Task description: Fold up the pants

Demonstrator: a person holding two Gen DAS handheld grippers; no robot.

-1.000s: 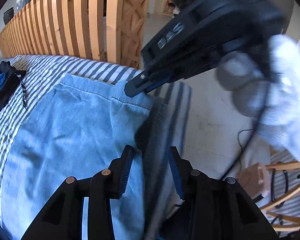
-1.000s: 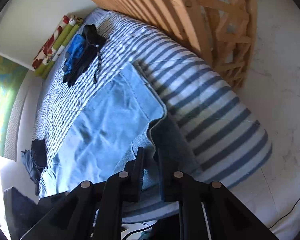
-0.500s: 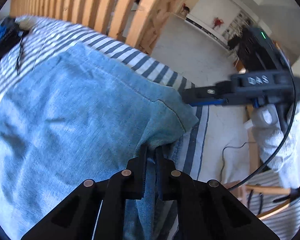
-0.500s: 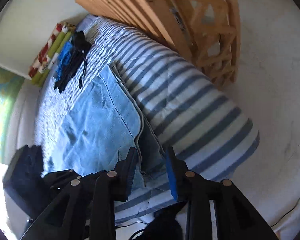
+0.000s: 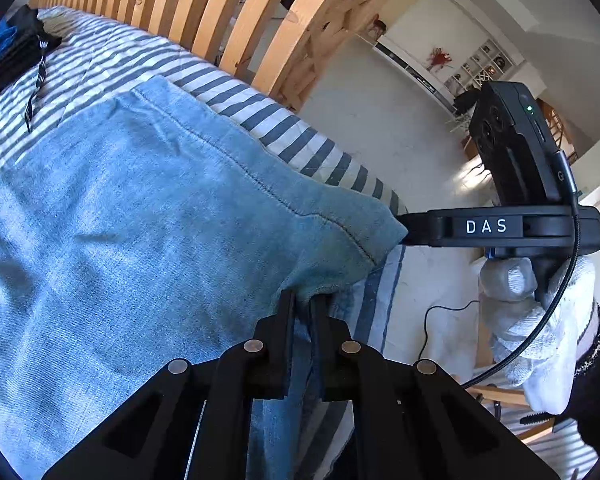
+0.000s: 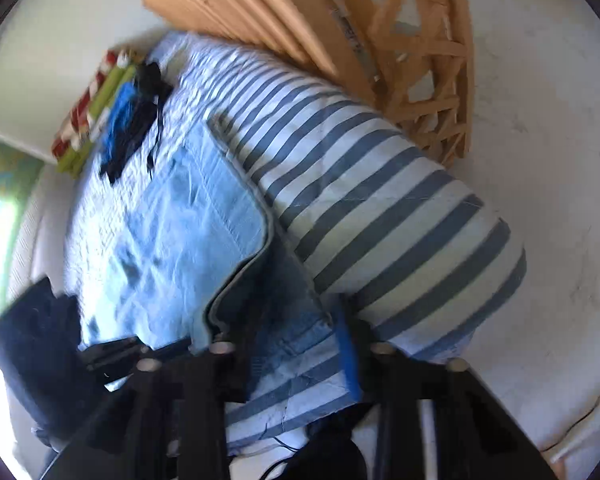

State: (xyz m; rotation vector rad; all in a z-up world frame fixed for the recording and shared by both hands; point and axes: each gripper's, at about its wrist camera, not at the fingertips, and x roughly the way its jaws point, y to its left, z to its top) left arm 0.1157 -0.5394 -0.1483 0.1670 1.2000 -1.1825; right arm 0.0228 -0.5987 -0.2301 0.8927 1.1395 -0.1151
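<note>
Light-blue denim pants [image 5: 160,216] lie flat on the striped bedcover [image 6: 400,208], their end at the bed's edge. The cloth is probably soft, limp and fairly heavy, best pinched at corners. Left gripper [image 5: 302,304] is clamped narrow on the edge; right gripper [image 6: 288,344] is closing, denim between its jaws. A slatted wooden frame [image 5: 228,8] borders one side; the bed beyond offers folding room.

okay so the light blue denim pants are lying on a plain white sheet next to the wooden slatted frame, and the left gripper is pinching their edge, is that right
Not quite. The light blue denim pants lie on a blue-and-white striped cover, not a plain white sheet; the left wrist view shows the stripes clearly. The rest holds: the wooden slatted frame stands alongside, and the left gripper is pinching the pants' edge.
</note>
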